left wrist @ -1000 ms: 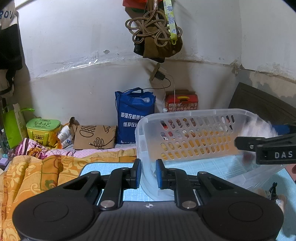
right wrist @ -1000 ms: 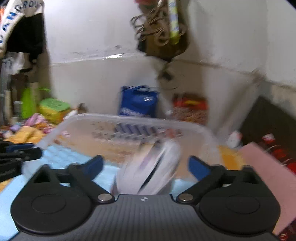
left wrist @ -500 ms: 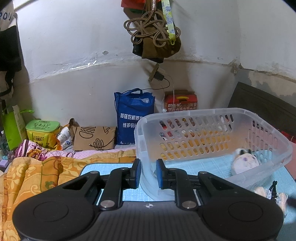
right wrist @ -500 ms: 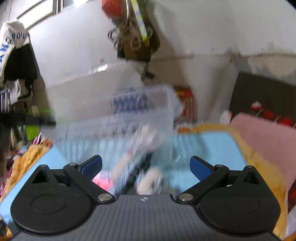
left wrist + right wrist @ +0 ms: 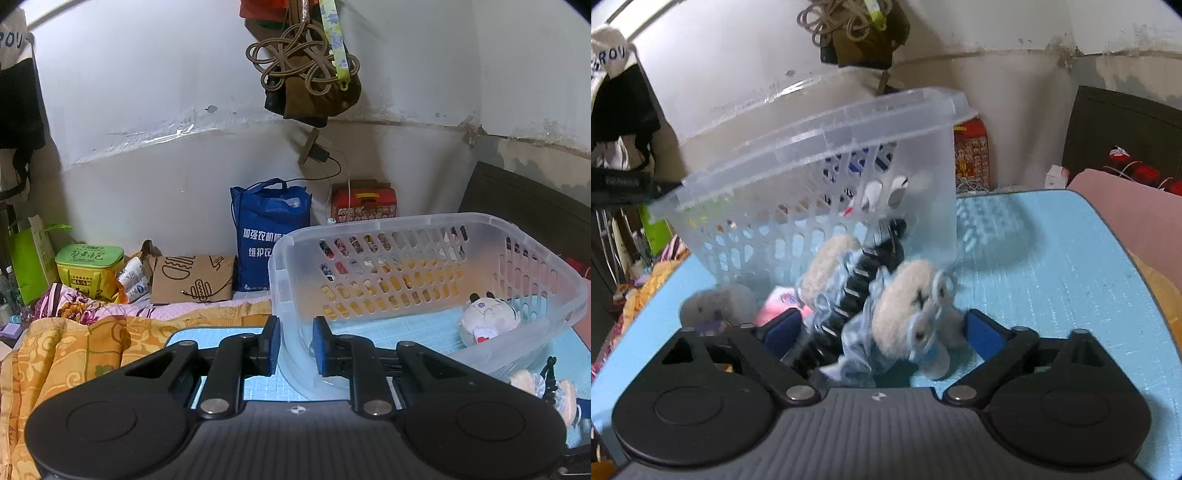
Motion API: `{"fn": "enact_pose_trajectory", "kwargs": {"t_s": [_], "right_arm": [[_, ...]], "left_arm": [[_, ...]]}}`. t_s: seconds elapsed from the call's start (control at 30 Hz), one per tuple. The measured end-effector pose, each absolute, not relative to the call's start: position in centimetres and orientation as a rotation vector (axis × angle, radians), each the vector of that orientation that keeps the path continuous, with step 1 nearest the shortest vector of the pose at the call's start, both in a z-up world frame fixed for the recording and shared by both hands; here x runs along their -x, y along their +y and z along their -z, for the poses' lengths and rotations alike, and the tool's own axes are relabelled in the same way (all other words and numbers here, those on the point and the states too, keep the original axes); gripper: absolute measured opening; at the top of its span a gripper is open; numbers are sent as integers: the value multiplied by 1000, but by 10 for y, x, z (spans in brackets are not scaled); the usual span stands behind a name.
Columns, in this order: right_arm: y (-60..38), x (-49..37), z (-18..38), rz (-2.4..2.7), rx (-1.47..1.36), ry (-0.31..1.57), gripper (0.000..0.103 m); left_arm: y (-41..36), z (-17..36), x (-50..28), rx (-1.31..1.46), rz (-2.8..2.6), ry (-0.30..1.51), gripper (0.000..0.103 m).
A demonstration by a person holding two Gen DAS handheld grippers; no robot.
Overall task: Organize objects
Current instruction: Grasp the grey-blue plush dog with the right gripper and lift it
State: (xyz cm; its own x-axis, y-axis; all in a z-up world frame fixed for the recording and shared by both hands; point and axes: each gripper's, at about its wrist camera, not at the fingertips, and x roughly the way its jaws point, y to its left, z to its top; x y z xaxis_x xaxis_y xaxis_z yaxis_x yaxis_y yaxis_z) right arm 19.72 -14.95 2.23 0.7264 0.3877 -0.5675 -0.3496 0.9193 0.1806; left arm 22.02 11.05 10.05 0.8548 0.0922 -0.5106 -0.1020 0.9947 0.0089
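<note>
The left gripper [image 5: 294, 345] is clamped on the near-left corner of the clear plastic basket [image 5: 424, 236], its two blue pads [image 5: 320, 347] pressed to either side of the wall and rim there. The basket stands on a light blue foam mat [image 5: 258, 387] and looks tipped, its near-left corner raised; in the right wrist view its rim [image 5: 820, 147] slopes up toward the far right. Inside it, toward the right end, lies a small white plush toy [image 5: 487, 323] with black ears and a red patch.

The right gripper [image 5: 882, 332] is spread wide, with its blue pads [image 5: 980, 334] on either side of a plush doll [image 5: 908, 306] that has cream woolly limbs, pale blue frilly cloth and a black ribbed part down the middle. The doll lies on the mat just outside the basket's near wall; whether the pads touch it cannot be told, as this view is blurred. Left of the doll sit a pink toy [image 5: 779, 301] and a grey fuzzy toy [image 5: 716, 302], both smeared by the blur.

In the left wrist view the doll shows at the far right edge [image 5: 546, 384], beside the basket. Beyond the mat are an orange patterned blanket [image 5: 74, 350], a blue tote bag [image 5: 266, 236], a brown paper bag [image 5: 192, 278] and a green box [image 5: 88, 266] along the wall.
</note>
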Motion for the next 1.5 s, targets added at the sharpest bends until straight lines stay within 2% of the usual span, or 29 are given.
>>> {"fn": "enact_pose_trajectory", "kwargs": {"t_s": [0.03, 0.1, 0.2, 0.27, 0.47, 0.83, 1.5], "right_arm": [[-148, -198, -21, -408, -51, 645, 92], [-144, -192, -21, -422, -19, 627, 79], [-138, -184, -21, -422, 14, 585, 66], [-138, -178, -21, -398, 32, 548, 64], [-152, -166, -27, -381, -41, 440, 62], [-160, -165, -30, -401, -108, 373, 62], [-175, -172, -29, -457, -195, 399, 62]], "left_arm": [[111, -101, -221, 21, -101, 536, 23], [111, -101, -221, 19, -103, 534, 23], [111, -100, -221, 11, -106, 532, 24], [111, -100, -222, 11, -104, 533, 24], [108, -99, -222, 5, -102, 530, 24], [109, -100, -222, 3, -100, 529, 24], [110, -101, -223, 11, -91, 527, 24]]}}
